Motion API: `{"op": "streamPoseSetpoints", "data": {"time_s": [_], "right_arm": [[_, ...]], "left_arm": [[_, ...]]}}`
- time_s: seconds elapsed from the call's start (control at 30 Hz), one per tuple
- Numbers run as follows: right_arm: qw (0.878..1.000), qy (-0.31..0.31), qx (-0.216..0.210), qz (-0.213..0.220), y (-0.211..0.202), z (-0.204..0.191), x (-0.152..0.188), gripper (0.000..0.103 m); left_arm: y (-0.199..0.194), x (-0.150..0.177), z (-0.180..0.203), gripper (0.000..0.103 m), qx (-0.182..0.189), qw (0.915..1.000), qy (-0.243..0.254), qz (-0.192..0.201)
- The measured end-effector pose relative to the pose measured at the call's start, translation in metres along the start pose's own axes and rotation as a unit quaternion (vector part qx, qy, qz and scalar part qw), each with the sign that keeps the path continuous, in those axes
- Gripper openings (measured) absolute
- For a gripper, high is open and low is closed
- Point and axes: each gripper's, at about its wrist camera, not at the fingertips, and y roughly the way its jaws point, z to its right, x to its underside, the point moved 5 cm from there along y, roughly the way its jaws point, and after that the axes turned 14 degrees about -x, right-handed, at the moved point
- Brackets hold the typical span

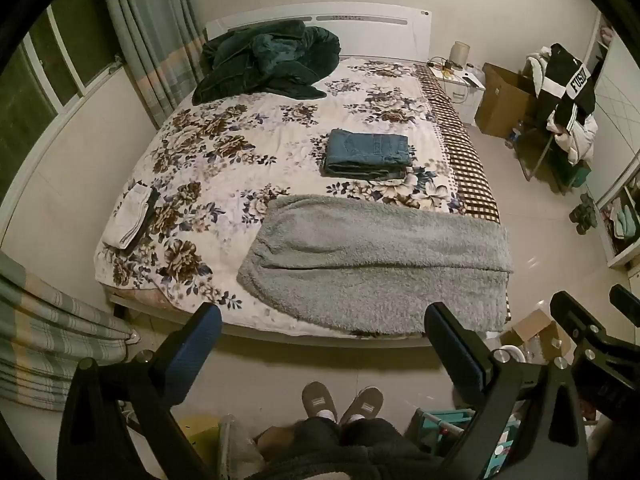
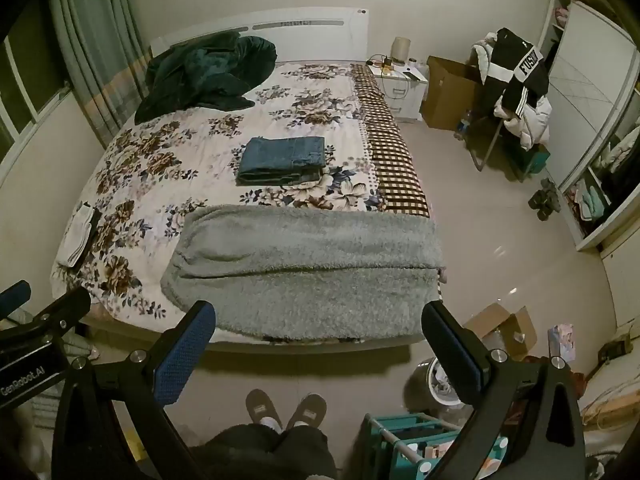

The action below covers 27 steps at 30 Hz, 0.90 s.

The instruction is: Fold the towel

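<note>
A fluffy grey towel (image 1: 372, 260) lies folded lengthwise across the near end of the bed, with one long edge laid over the lower layer; it shows too in the right wrist view (image 2: 304, 268). My left gripper (image 1: 324, 332) is held open above the floor, short of the bed's foot, with nothing between its blue pads. My right gripper (image 2: 320, 328) is also open and empty, just in front of the towel's near edge. In the left wrist view the right gripper's black body (image 1: 592, 340) appears at the right edge.
Folded jeans (image 1: 368, 154) sit mid-bed, a small folded white cloth (image 1: 130, 216) near the left edge, a dark green blanket (image 1: 264, 62) at the headboard. A person's slippered feet (image 1: 340, 402) stand below. Cardboard boxes (image 2: 500, 330), a teal rack (image 2: 416, 440) and a clothes-laden chair (image 2: 516, 92) crowd the right floor.
</note>
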Motion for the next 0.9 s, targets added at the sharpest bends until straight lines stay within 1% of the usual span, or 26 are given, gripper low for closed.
{"op": "streamPoseSetpoints", "data": {"time_s": [0.9], "right_arm": [[1.000,0.001,-0.001,-0.002,-0.0001,-0.0019,-0.0030,0.103]], "left_arm": [[0.0010,-0.0005,0.0004,0.103,-0.004,1.0000,0.001,0.005]]}}
